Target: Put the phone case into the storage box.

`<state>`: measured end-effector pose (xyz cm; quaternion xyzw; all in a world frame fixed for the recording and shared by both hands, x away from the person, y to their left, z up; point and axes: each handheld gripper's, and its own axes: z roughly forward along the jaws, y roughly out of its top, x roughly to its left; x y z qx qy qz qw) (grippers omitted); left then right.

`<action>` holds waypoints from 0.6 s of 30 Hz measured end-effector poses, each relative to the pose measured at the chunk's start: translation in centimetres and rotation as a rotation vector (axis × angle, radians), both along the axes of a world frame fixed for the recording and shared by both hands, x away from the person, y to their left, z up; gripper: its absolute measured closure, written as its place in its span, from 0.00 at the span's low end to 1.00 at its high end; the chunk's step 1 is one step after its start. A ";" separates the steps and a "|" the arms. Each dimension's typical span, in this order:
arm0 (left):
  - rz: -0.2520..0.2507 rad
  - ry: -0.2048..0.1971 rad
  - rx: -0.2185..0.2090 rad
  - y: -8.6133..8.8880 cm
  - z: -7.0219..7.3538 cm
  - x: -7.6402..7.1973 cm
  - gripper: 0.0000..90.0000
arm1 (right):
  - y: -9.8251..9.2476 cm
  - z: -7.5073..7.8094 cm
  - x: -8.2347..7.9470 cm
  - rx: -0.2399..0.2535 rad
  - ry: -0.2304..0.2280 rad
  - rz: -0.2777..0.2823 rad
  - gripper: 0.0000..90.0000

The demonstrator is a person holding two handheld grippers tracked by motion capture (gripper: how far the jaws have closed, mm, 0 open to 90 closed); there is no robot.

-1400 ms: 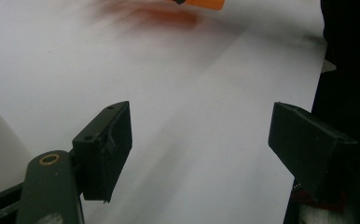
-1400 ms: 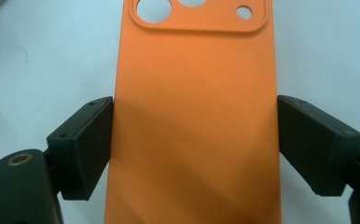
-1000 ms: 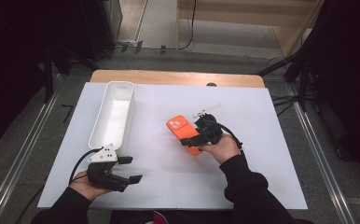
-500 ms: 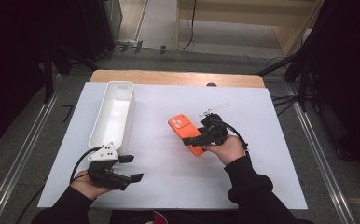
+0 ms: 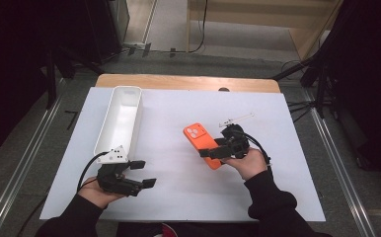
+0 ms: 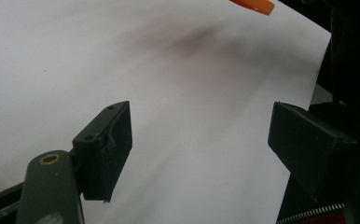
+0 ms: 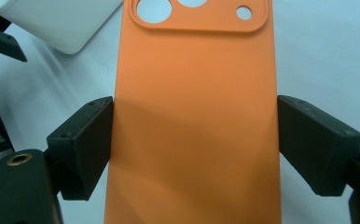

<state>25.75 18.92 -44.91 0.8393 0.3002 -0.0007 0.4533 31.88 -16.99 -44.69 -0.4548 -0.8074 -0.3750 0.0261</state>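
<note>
**Orange phone case gripped by its sides on the white table**

The right gripper (image 5: 217,151) is clamped on the orange phone case (image 5: 202,144), which sits near the middle of the table (image 5: 178,113), a little to the right. In the right gripper view the two black jaws stand at the case's long edges, one on each side, both touching the orange surface (image 7: 194,116) about halfway along its length. The case shows its back, with the raised camera block and its three round openings at the far end, pointing away from the person's hand (image 5: 250,163). In the high view the case lies at a slant, its camera end toward the far left.

The left gripper (image 5: 144,174) is near the front left edge of the table, held in the person's left hand (image 5: 97,192). Its jaws stand well apart with nothing between them; in the left gripper view only bare white table surface shows between the pads (image 6: 108,140).

A long white tray (image 5: 121,118) stands on the left part of the table, its near end just beside the left gripper. A small thin white stick-like item (image 5: 237,119), too small to identify, lies beyond the right gripper.
</note>
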 end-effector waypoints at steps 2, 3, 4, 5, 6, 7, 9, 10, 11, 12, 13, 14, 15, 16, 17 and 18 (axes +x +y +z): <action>0.012 -0.005 0.001 -0.2 0.1 0.1 0.24 | -0.3 0.0 -0.2 0.006 -0.002 -0.008 0.16; 0.012 -0.005 -0.002 -0.3 0.2 0.2 0.24 | -0.4 -0.1 -0.3 0.007 0.001 -0.010 0.16; 0.010 -0.002 -0.005 -0.4 0.2 0.2 0.24 | -0.6 -0.1 -0.5 0.009 0.001 -0.011 0.16; 0.013 0.000 -0.012 -0.5 0.3 0.3 0.24 | -0.7 -0.1 -0.6 0.013 0.000 -0.012 0.16; 0.012 0.002 -0.016 -0.6 0.4 0.3 0.24 | -0.8 -0.2 -0.7 0.018 0.002 -0.018 0.16; 0.011 0.001 -0.027 -0.7 0.6 0.4 0.24 | -0.9 -0.2 -0.7 0.022 0.003 -0.020 0.16; 0.012 -0.014 -0.042 -1.0 0.9 0.4 0.24 | -1.1 -0.3 -0.9 0.032 0.012 -0.027 0.16; 0.011 -0.020 -0.046 -1.1 1.1 0.4 0.24 | -1.1 -0.4 -1.0 0.033 0.009 -0.029 0.16; 0.009 -0.024 -0.046 -1.3 1.3 0.5 0.24 | -1.2 -0.4 -1.1 0.033 0.009 -0.031 0.16; 0.006 -0.024 -0.046 -1.5 1.4 0.6 0.24 | -1.3 -0.4 -1.1 0.034 0.012 -0.036 0.16; 0.007 -0.019 -0.048 -1.6 1.5 0.8 0.24 | -1.3 -0.5 -1.2 0.039 0.012 -0.038 0.16; 0.009 -0.015 -0.044 -1.8 1.5 1.0 0.24 | -1.4 -0.5 -1.3 0.043 0.015 -0.041 0.16; 0.012 -0.007 -0.043 -2.0 1.6 1.1 0.24 | -1.4 -0.5 -1.3 0.044 0.017 -0.043 0.16; 0.012 0.000 -0.038 -2.1 1.7 1.3 0.24 | -1.5 -0.6 -1.3 0.046 0.017 -0.046 0.16; 0.013 0.011 -0.038 -2.3 1.7 1.5 0.24 | -1.5 -0.6 -1.4 0.046 0.016 -0.044 0.16; 0.016 0.014 -0.038 -2.4 1.8 1.7 0.24 | -1.5 -0.7 -1.4 0.047 0.016 -0.046 0.16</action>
